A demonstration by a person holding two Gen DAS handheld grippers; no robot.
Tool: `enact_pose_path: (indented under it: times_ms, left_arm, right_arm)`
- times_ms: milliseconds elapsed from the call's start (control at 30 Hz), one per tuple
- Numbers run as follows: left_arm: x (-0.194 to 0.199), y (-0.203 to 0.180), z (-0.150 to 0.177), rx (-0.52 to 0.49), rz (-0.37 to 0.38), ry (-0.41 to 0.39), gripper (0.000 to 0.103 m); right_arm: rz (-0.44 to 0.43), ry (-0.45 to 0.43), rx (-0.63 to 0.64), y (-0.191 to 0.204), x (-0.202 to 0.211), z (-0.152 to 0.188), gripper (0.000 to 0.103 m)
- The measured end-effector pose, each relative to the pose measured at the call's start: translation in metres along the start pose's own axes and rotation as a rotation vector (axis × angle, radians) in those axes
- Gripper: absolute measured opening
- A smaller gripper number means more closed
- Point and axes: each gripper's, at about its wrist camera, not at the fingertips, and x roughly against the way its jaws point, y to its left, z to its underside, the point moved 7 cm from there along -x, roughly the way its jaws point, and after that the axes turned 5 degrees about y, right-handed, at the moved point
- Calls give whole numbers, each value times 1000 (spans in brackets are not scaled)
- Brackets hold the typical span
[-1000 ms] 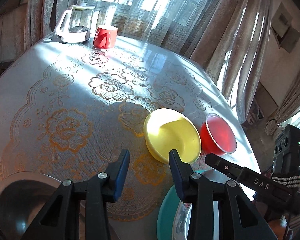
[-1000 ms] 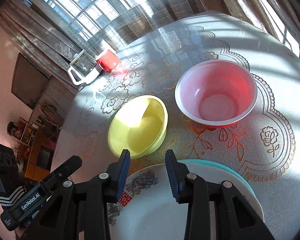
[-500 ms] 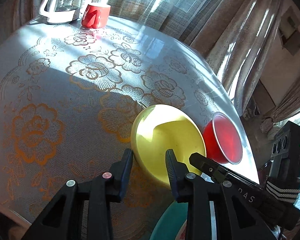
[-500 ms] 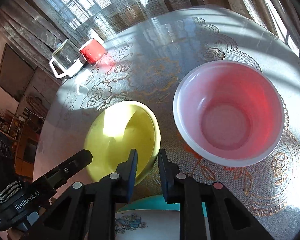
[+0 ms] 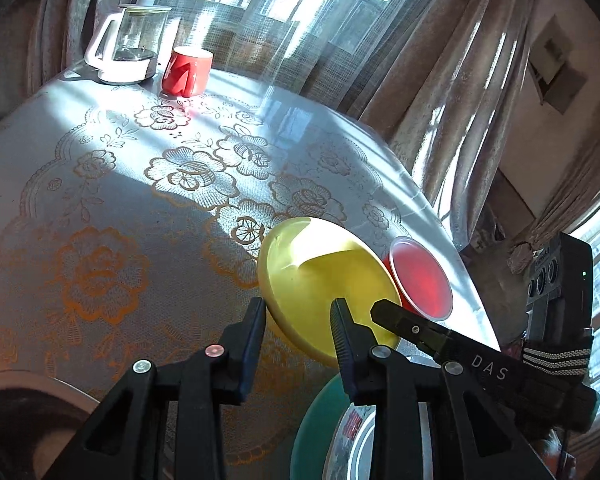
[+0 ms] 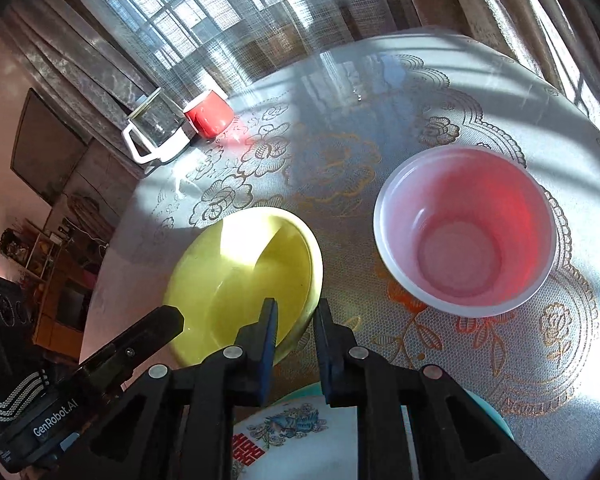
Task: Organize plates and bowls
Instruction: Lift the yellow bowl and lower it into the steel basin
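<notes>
A yellow bowl point(image 5: 320, 280) point(image 6: 240, 276) sits tipped on the lace-covered table point(image 5: 100, 160). My right gripper point(image 6: 296, 320) is shut on its near right rim, which shows between the two pads. My left gripper point(image 5: 298, 316) holds the opposite rim: the bowl's edge spans the narrow gap between its fingers and touches both. The right gripper's finger point(image 5: 404, 322) reaches in over the bowl in the left wrist view. A red bowl with a pale inside point(image 6: 464, 232) point(image 5: 420, 280) stands upright just right of the yellow one, untouched.
A white patterned plate point(image 6: 292, 440) lies on a teal plate point(image 6: 496, 420) under both grippers at the near edge. A metal dish point(image 5: 20, 400) is at the near left. A glass jug point(image 5: 128, 48) and red mug point(image 5: 188, 70) stand at the far side by the curtains.
Both grippers came forward from over the plates to the yellow bowl. The right jaws narrowed and shut on its rim; the left jaws narrowed around the other side. The bowl now looks tipped.
</notes>
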Motion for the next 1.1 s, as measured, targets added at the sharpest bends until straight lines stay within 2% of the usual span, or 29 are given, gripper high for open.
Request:
enact_pose_path:
  times_ms: [233, 533, 933, 1100]
  left_arm:
    - [43, -3, 17, -40, -15, -64, 33]
    - [90, 8, 46, -31, -18, -124, 33]
    - [148, 53, 87, 70, -12, -174, 33]
    - [164, 72, 100, 111, -23, -194, 33]
  right_arm:
    - [-45, -30, 33, 24, 22, 16, 18]
    - [-101, -30, 73, 55, 36, 48, 18]
    - [-200, 10, 137, 109, 34, 91, 19]
    - [-208, 51, 186, 132, 20, 111, 19]
